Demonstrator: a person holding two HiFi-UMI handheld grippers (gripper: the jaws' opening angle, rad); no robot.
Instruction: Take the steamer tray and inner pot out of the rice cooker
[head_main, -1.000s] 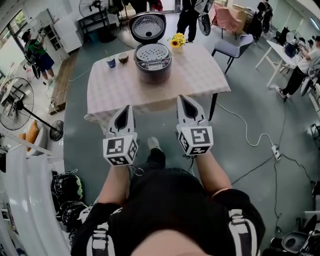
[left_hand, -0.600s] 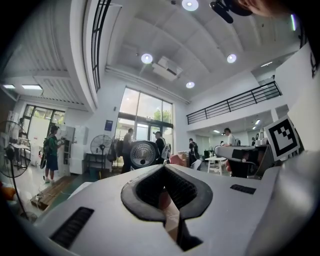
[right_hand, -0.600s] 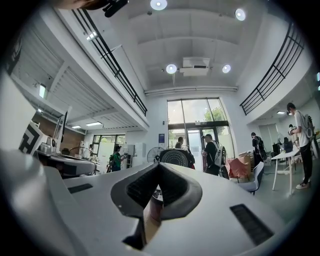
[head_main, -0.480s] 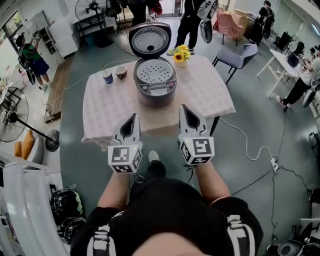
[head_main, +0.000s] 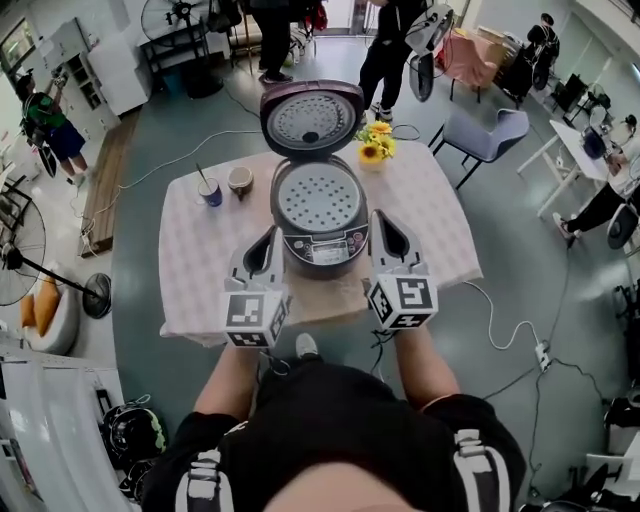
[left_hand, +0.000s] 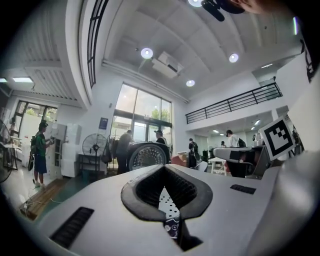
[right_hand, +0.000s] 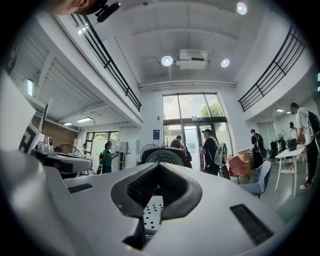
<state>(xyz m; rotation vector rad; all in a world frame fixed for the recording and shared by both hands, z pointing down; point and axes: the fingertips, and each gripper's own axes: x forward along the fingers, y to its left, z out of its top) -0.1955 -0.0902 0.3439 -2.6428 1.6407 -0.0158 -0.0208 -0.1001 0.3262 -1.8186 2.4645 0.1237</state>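
You're at the reach-in, and nothing has been lifted yet. Your left gripper (head_main: 270, 238) and right gripper (head_main: 381, 220) are both clenched on nothing, either side of the front of the cooker (head_main: 322, 250) at frame centre, on the table (head_main: 200, 270). Its lid (head_main: 312, 120) stands open above. The steamer tray (head_main: 318, 197) sits in the cooker's mouth, perforated and bare. The inner pot presumably lies beneath it, unseen. Next you'd need to spread the jaws, take the tray's rim and lift it level. Left of the cooker, a cup (head_main: 210, 190) holds a stick, and I can't tell what's in the bowl (head_main: 240, 180) beside it.
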